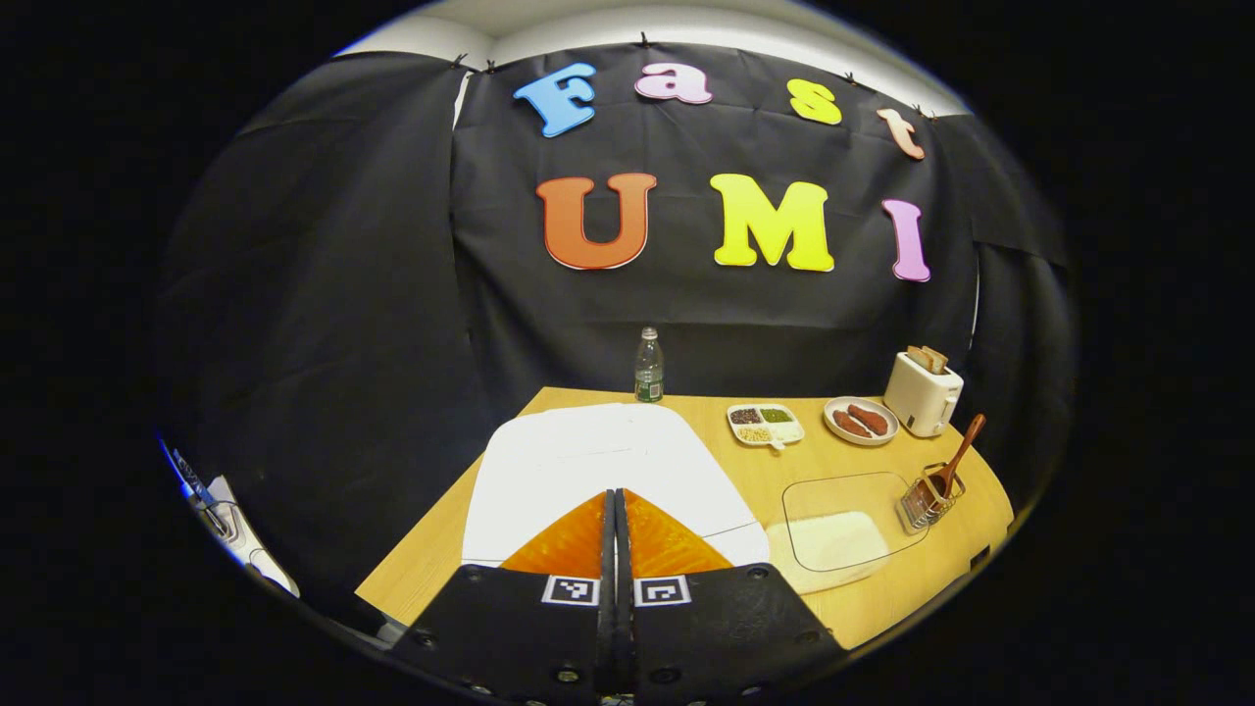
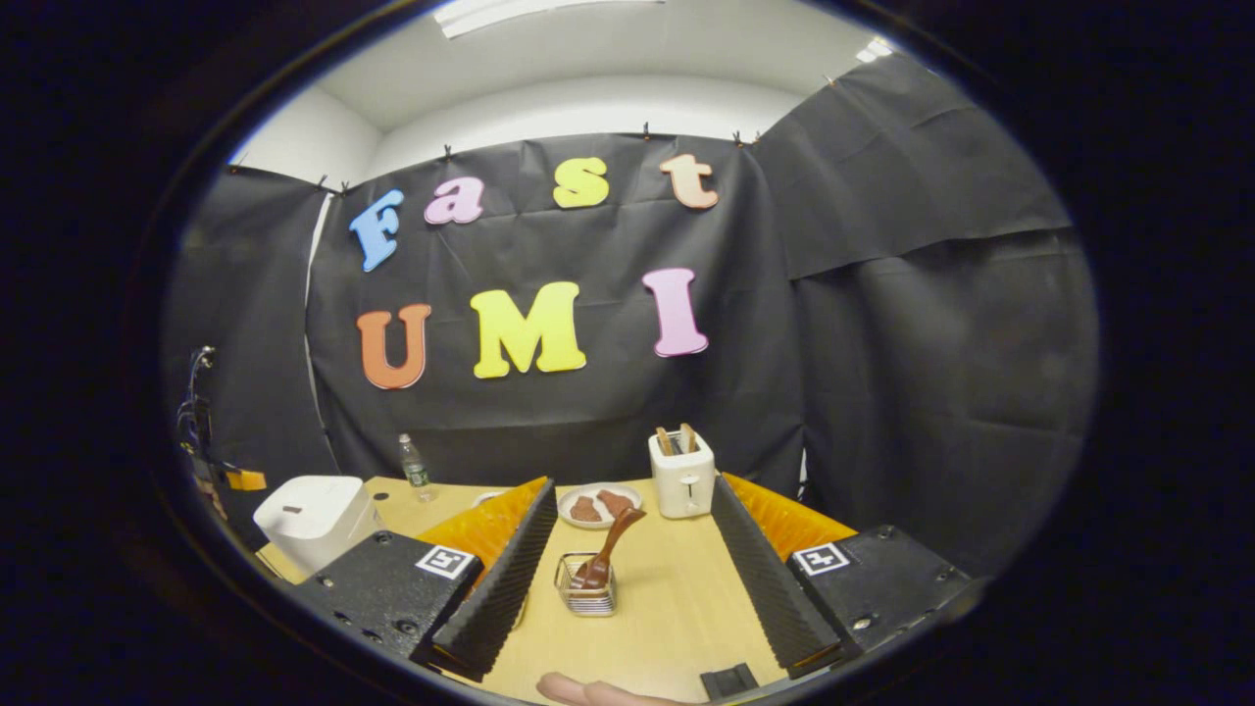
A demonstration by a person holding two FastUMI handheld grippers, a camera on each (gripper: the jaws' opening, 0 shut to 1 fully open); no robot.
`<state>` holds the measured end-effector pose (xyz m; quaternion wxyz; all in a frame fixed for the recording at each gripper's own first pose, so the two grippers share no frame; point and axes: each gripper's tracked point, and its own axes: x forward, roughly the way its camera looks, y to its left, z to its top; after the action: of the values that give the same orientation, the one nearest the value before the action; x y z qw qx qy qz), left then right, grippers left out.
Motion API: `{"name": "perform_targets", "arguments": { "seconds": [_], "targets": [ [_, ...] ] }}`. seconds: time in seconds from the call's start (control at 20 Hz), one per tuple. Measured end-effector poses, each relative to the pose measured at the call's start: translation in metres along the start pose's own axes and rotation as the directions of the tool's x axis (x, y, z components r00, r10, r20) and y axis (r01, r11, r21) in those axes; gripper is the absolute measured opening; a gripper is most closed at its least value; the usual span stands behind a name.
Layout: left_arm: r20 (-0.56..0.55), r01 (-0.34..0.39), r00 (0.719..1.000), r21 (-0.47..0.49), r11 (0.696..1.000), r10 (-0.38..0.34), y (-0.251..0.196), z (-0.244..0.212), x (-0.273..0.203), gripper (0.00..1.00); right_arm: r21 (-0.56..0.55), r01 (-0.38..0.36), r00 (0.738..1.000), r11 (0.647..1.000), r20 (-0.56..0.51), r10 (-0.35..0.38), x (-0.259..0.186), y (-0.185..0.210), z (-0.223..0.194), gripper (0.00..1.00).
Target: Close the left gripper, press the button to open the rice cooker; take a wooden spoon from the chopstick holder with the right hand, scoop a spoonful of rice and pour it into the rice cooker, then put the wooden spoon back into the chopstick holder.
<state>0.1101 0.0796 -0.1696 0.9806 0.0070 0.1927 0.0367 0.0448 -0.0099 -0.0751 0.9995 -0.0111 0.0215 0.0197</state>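
Now my left gripper (image 1: 616, 520) is clenched just above the rice cooker (image 1: 588, 461); my right gripper (image 2: 627, 559) is released, wooden spoon (image 2: 610, 544) between its 2 fingers, ahead. Light, stiff; I'd pinch its handle.

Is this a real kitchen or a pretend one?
Probably a pretend kitchen set up in a booth: a rice cooker, a toaster and a wooden spoon sit on one table.
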Motion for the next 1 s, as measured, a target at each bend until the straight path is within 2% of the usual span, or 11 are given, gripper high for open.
{"name": "perform_targets", "arguments": {
  "seconds": [0.3, 0.5, 0.6, 0.7, 0.75, 1.0],
  "targets": [
    [-0.076, 0.018, 0.997, -0.038, 0.999, -0.021, -0.004, -0.027, 0.030, 0.00, -0.079, 0.014, 0.999, 0.997, 0.033, -0.012, 0.005, -0.001, -0.003, 1.00],
    [-0.112, -0.018, 0.993, 0.056, 0.998, 0.024, -0.003, -0.039, 0.034, 0.00, -0.115, 0.001, 1.000, 0.993, 0.023, 0.002, 0.008, 0.004, -0.014, 1.00],
    [-0.111, 0.002, 0.994, 0.084, 0.996, 0.007, -0.011, -0.042, 0.036, 0.00, -0.109, -0.013, 1.000, 0.994, 0.000, 0.013, 0.010, 0.007, -0.023, 0.99],
    [-0.119, -0.012, 0.993, 0.102, 0.995, 0.024, -0.009, -0.044, 0.037, 0.00, -0.090, -0.015, 1.000, 0.996, -0.020, 0.013, 0.012, 0.005, -0.028, 1.00],
    [-0.129, -0.011, 0.991, 0.100, 0.995, 0.024, -0.008, -0.045, 0.037, 0.00, -0.080, -0.013, 1.000, 0.997, -0.022, 0.011, 0.013, 0.005, -0.028, 1.00],
    [-0.169, 0.029, 0.985, -0.034, 0.999, -0.034, -0.008, -0.048, 0.036, 0.00, -0.058, -0.012, 0.999, 0.998, -0.032, 0.010, 0.013, 0.004, -0.035, 1.00]
  ]
}}
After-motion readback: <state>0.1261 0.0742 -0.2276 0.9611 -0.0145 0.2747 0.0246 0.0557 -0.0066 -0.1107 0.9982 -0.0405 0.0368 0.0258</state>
